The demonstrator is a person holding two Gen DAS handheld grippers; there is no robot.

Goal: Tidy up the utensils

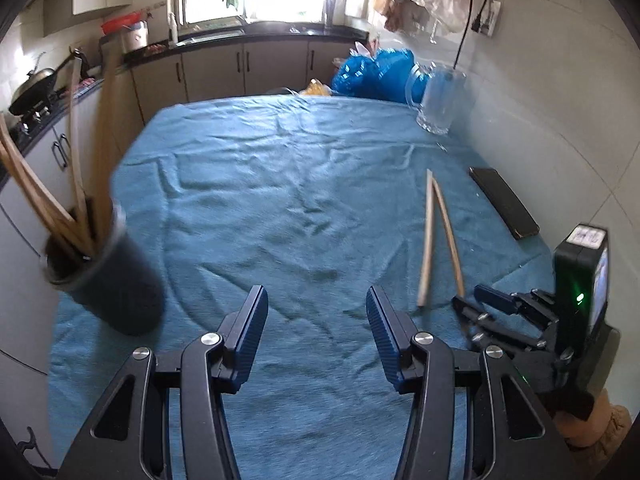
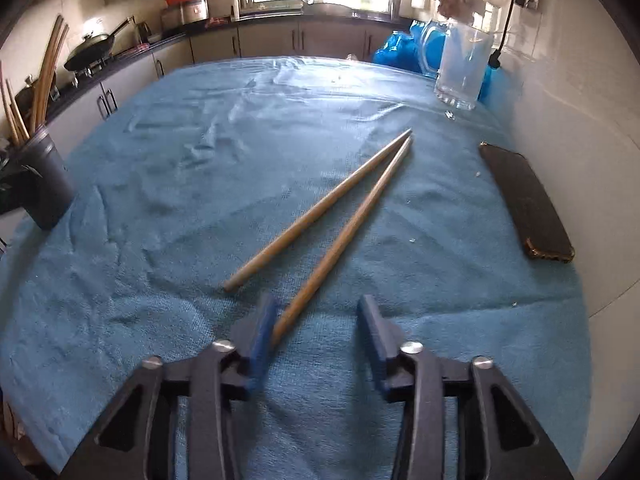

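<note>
Two wooden chopsticks (image 2: 320,220) lie in a narrow V on the blue cloth; they also show in the left wrist view (image 1: 430,236). My right gripper (image 2: 316,320) is open, low over the cloth, with the near end of one chopstick (image 2: 340,236) between its fingers, close to the left finger (image 2: 266,320). It shows in the left wrist view (image 1: 476,300) too. A dark holder cup (image 1: 108,276) with several chopsticks stands at the table's left edge, also in the right wrist view (image 2: 44,184). My left gripper (image 1: 316,308) is open and empty over the cloth.
A black phone (image 2: 526,204) lies near the right wall. A clear glass jug (image 2: 464,68) stands at the back right beside blue bags (image 1: 376,72). The blue cloth (image 1: 280,184) covers the table. Kitchen counters and a wok (image 1: 34,88) run along the left.
</note>
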